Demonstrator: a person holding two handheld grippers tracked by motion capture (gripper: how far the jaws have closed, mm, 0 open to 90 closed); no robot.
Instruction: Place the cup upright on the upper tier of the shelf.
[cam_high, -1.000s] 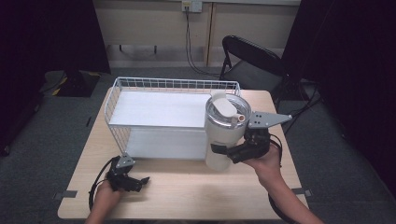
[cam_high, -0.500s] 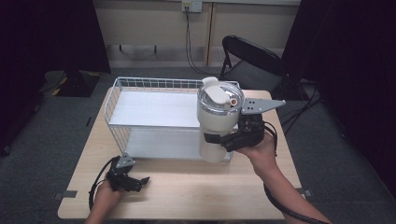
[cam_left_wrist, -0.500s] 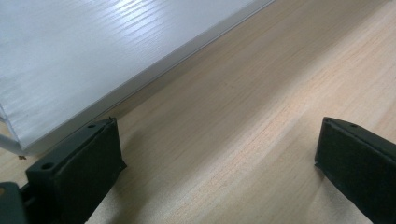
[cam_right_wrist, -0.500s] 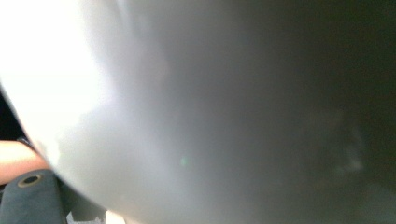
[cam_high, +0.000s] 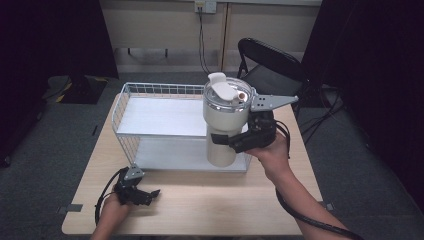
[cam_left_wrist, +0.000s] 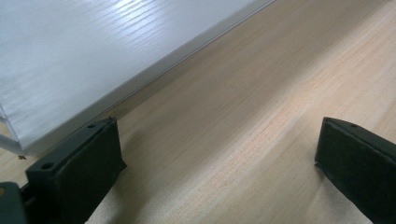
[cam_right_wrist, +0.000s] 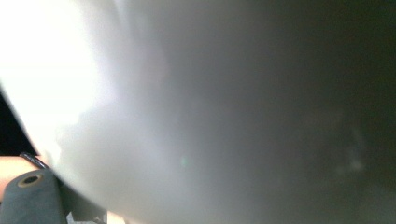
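A tall white tumbler (cam_high: 226, 122) with a clear lid and a white flip spout hangs upright in the air over the right end of the white wire rack (cam_high: 165, 125). My right gripper (cam_high: 235, 141) is shut on the tumbler's lower body from the right side. Up close, the tumbler's pale wall (cam_right_wrist: 201, 107) covers nearly the whole right gripper view. My left gripper (cam_high: 150, 195) rests low on the wooden table (cam_high: 215, 200) near its front left, open with nothing between its black pads (cam_left_wrist: 77, 163), just in front of the rack's bottom shelf (cam_left_wrist: 93, 60).
The two-level rack has a white upper shelf (cam_high: 160, 115) and a lower shelf below it. A black folding chair (cam_high: 272, 62) stands behind the table at the right. Cables trail from both grippers. Bare wood lies along the table's front.
The right gripper has carried the tumbler up and to the left, from the rack's right edge to above its right end. The left gripper has stayed put.
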